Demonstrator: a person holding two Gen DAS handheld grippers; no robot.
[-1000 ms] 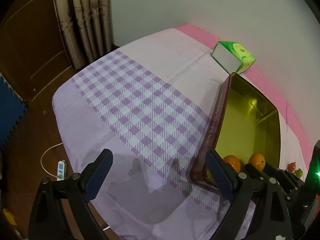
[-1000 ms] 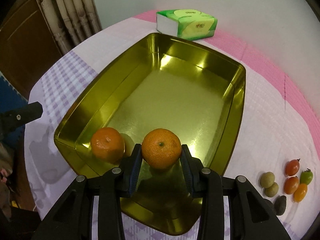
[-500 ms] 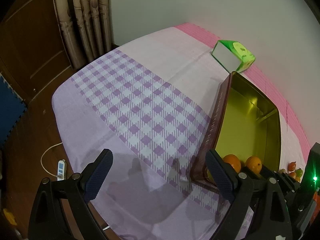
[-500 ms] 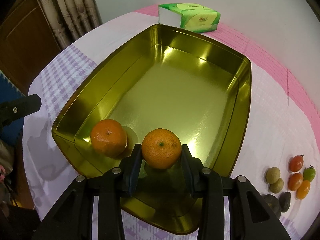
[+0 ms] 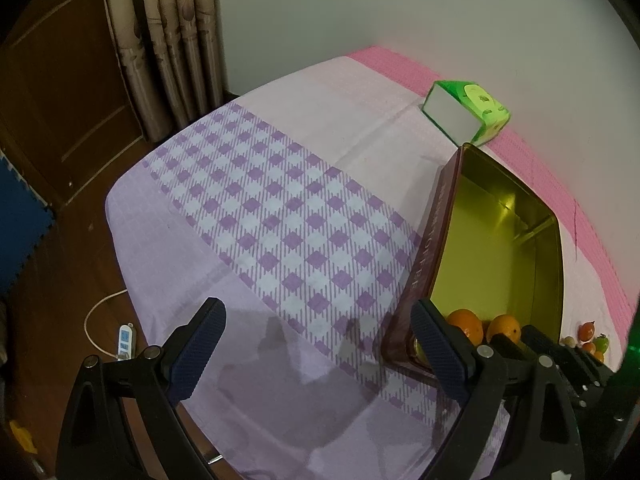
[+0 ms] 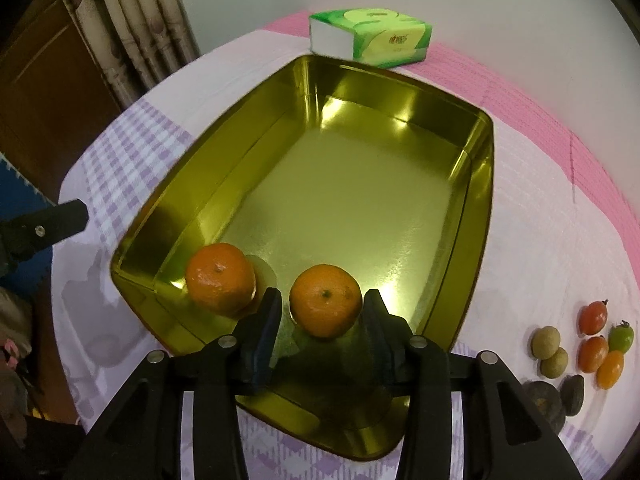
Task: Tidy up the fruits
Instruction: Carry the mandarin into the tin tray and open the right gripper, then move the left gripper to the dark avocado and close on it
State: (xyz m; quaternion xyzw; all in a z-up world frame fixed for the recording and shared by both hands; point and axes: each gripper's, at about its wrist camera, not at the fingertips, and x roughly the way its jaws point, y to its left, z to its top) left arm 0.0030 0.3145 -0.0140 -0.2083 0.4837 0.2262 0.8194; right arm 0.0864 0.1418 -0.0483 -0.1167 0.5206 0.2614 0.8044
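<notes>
A: Where was the mandarin (image 6: 325,300) at that point?

B: Low in the near end of the gold tin (image 6: 478,216), sitting between the pads of the right gripper (image 6: 323,322). The jaws were opening, and a thin gap showed on each side of the fruit, so the pads no longer pressed it.

A: So the release was the step in hand. How should it go?

B: I'd judge it best to let the jaws spread fully before lifting, then draw straight up, so neither finger nudges the fruit. The second mandarin (image 6: 221,278) lay just beside the left finger, near the tin's corner, and a sideways exit could knock it.

A: And the left gripper (image 5: 316,344)?

B: Wide, holding nothing, over the purple checked cloth (image 5: 280,216) just beside the tin's maroon outer wall.

A: What did the tin hold?

B: Only those two mandarins; the rest of its floor was bare. The small fruits (image 6: 588,348), red, orange, green and brownish, lay in a cluster on the cloth to the right, with two dark ones nearer the camera. A green tissue pack (image 6: 370,38) sat beyond the tin's far rim.
</notes>
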